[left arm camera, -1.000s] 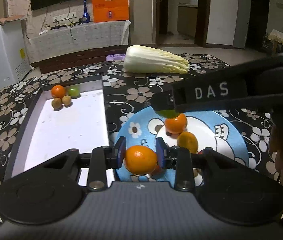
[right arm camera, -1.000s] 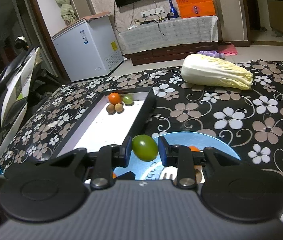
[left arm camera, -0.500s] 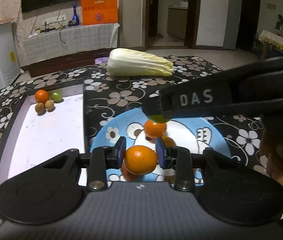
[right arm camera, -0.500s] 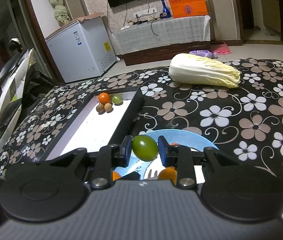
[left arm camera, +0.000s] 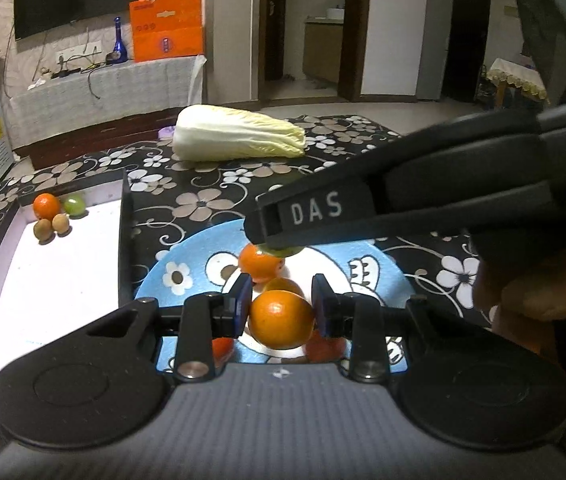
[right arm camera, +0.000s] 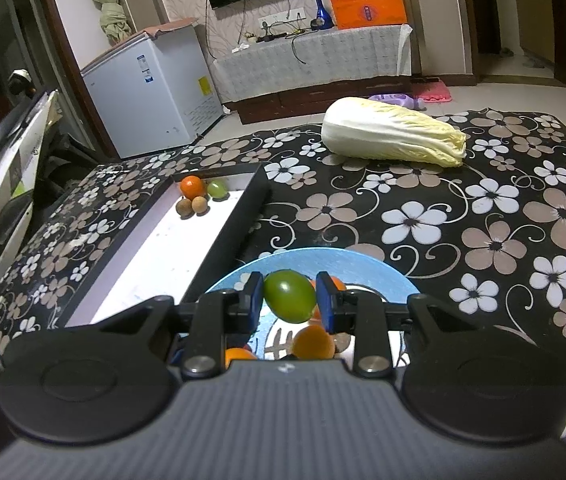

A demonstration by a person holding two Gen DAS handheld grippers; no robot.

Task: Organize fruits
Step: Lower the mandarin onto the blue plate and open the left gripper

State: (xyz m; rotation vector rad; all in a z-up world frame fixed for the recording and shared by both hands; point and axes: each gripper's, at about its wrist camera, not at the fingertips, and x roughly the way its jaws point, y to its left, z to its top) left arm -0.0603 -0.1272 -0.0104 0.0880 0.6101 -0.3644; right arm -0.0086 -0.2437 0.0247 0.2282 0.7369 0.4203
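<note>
Shifted rightward over the plate [left arm camera: 379, 276], left tongs [left arm camera: 281, 306] grip an orange [left arm camera: 281, 320]; right tongs [right arm camera: 289, 294] grip a crosswise green fruit [right arm camera: 289, 296].

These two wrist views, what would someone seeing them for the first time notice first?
Most likely the two grips: the left gripper shut on an orange fruit and the right gripper shut on a green fruit, both above the blue plate. Next, the big napa cabbage lying at the far side of the flowered tablecloth, and four small fruits in the far corner of the white tray.
</note>
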